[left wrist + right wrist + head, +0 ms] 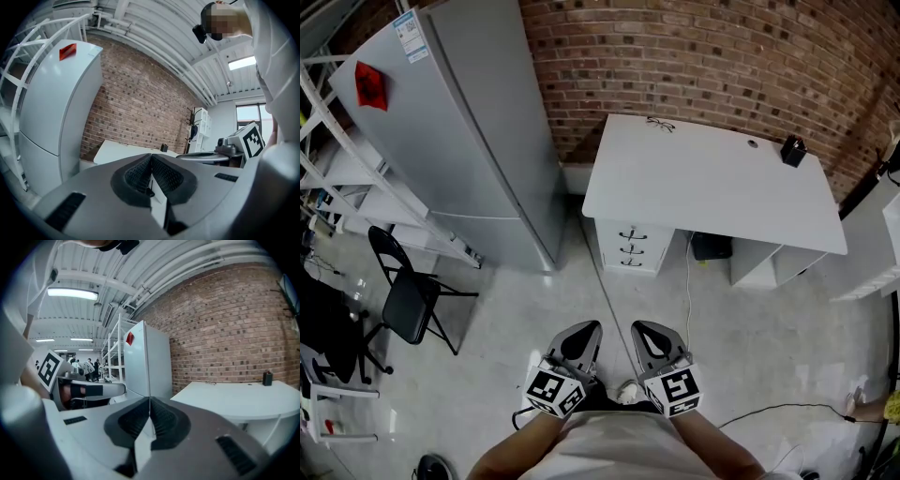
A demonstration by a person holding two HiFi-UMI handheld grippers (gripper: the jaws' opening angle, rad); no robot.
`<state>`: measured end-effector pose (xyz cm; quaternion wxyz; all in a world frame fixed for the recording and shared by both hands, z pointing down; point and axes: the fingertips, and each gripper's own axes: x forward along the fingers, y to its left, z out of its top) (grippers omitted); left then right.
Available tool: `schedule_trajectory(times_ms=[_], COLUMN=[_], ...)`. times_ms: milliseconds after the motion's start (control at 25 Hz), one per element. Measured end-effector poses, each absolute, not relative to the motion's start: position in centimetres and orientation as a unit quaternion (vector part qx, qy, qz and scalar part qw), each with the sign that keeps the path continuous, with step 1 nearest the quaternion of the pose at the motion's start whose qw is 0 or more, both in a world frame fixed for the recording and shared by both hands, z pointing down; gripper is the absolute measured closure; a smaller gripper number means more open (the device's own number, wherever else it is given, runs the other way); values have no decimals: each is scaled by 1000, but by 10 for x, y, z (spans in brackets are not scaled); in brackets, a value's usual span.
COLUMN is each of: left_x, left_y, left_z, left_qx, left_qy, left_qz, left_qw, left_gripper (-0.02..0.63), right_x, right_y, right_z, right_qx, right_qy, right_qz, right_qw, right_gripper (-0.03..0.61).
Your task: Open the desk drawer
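Task not started. The desk (712, 178) stands against the brick wall (703, 56), with the fridge (478, 122) on its left. The drawer stack (630, 247) sits under the desk's left end; all three fronts look shut. Left gripper (584, 330) and right gripper (645, 330) are held close to the body, well apart from the desk. Both have their jaws pressed together on nothing. Remaining: walk up, pick a handle, grip it, pull the drawer out.
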<state>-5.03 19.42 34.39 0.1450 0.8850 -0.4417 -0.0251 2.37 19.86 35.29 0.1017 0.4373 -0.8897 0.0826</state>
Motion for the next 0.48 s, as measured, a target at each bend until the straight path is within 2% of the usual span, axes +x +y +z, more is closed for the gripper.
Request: schedule_trajectory(times_ms=[480], left_x=[-65], left_y=[119], left_z=[363], left_qx=[892], left_qy=[-417], left_qz=[-31], left_qw=[172], left_gripper=[606], right_x=[14], right_y=[145], right_z=[375], right_qx=[463], right_qy=[-870], right_qz=[106], right_qw=[136], right_gripper=[561])
